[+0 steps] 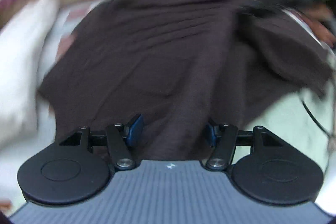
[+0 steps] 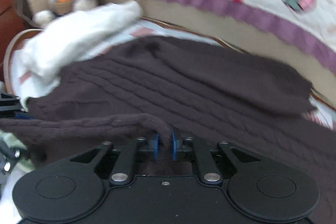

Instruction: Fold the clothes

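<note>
We see our left gripper (image 1: pixel 171 131) gaping over the dark brown ribbed knit sweater (image 1: pixel 159 51); at six o'clock our right gripper (image 2: pixel 164 145), narrowly parted, straddles its cuff (image 2: pixel 162 129).

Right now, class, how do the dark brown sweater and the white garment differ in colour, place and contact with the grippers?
The dark brown sweater is ribbed and lies spread in front; the white garment is plain and bunched behind it at the left. An edge of the sweater sits between the right gripper pads; nothing touches the white garment. Both are soft clothing.
</note>
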